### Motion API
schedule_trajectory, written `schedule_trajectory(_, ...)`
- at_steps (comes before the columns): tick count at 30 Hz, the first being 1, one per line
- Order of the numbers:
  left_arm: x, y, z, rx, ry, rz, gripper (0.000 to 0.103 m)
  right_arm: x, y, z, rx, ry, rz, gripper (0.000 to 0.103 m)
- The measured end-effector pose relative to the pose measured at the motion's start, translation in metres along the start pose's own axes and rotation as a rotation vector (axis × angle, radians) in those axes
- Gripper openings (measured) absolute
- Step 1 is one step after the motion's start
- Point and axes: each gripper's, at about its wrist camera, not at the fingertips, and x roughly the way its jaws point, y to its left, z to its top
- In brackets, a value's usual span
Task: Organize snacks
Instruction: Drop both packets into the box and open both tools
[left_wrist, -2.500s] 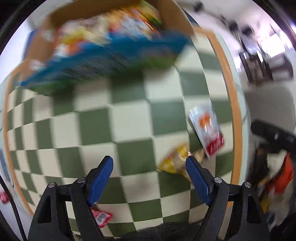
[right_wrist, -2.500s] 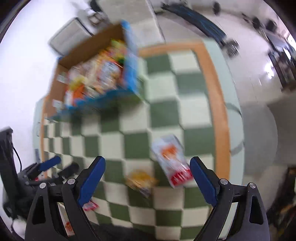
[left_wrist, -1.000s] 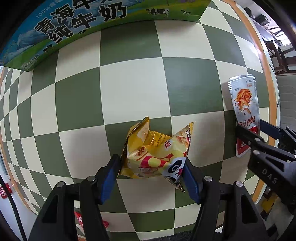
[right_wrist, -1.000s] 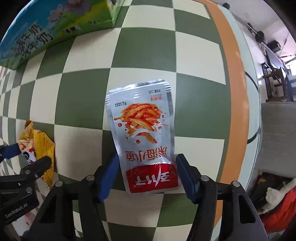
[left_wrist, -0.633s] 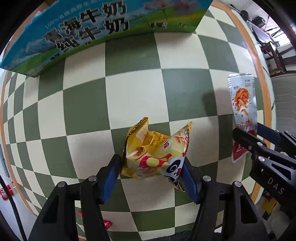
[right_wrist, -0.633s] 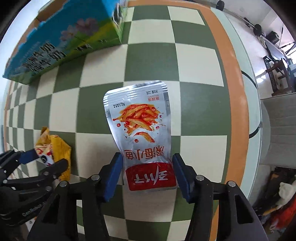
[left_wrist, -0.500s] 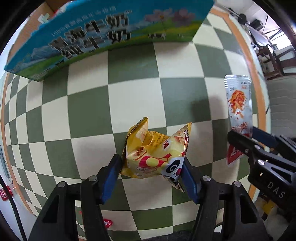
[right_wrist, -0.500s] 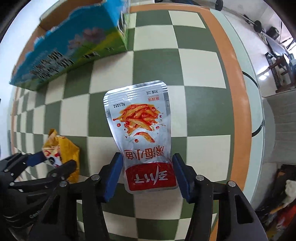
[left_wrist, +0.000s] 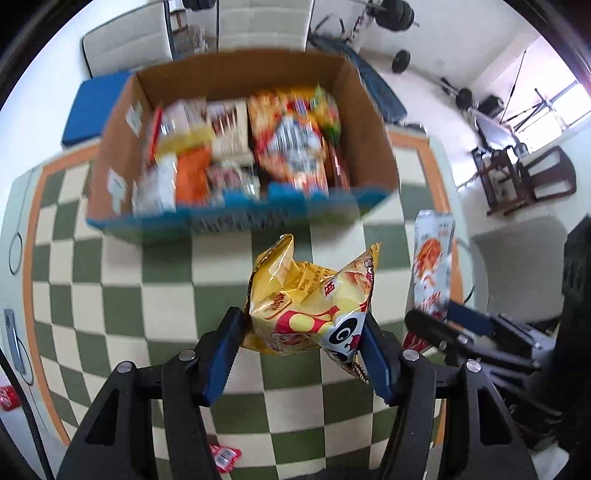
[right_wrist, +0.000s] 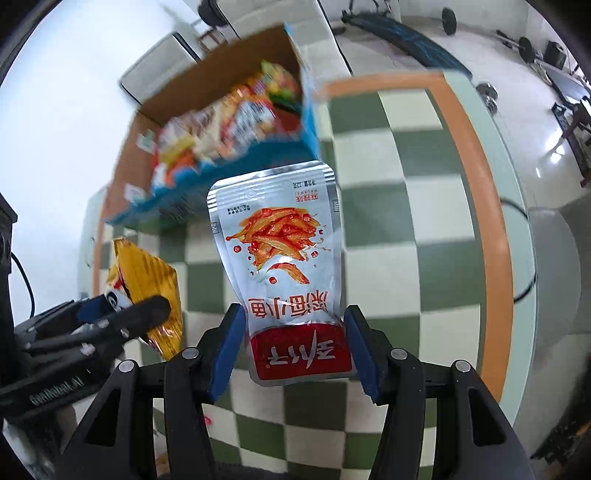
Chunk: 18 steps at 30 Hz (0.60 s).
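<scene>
L gripper (left_wrist: 303, 350): closed on chip bag (left_wrist: 310, 299), blue pads pinching its lower sides; bag crumpled, yellow w/ panda face, held up off the mat.
R gripper (right_wrist: 293, 343): closed on pouch (right_wrist: 280, 258), pads at its lower edges beside the red band; pouch silver w/ red-orange snack print, text upside-down to cam, lifted clear of the mat.
Box (left_wrist: 122, 155): cardboard, blue printed outside, open top, sits at far end of mat; full of mixed snack packs, blurred, can't read labels. In R view box (right_wrist: 129, 158) is up-left, also blurred.
Chip bag vs box: bag is nearer the cam than the box's blue front wall, not over the opening.
Pouch vs box: top edge overlaps box's near corner in R view; depth unclear.
Cross-views: pouch (left_wrist: 432, 266) seen edge-on at right in L view, in the R gripper (left_wrist: 443, 321); chip bag (right_wrist: 147, 280) at left in R view, in the L gripper (right_wrist: 125, 306).
Mat (left_wrist: 110, 295): green/cream checks, orange border.
Small red pack (left_wrist: 223, 456): lying on mat near bottom edge, L view.
Bkgd: weights, chairs, window; fisheye-warped.
</scene>
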Motion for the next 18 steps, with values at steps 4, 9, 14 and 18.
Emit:
schedule_trajectory(4,-0.009,0.023,0.046,-0.02,-0.03,-0.001,0.059,-0.008,0.026,0.025,-0.026,-0.033,0.027,0.058)
schedule_trajectory(9,-0.01,0.055,0.105,-0.042,-0.032,0.033,0.059,-0.004,0.057,0.071,-0.041,-0.062,0.067,0.058)
schedule_trajectory(14,0.014,0.078,0.155,-0.079,0.049,-0.013,0.059,0.011,0.082,0.12,-0.044,-0.061,0.081,0.058)
schedule_trajectory(18,0.046,0.092,0.181,-0.122,0.143,-0.049,0.059,0.043,0.095,0.159,-0.028,-0.02,0.062,0.058)
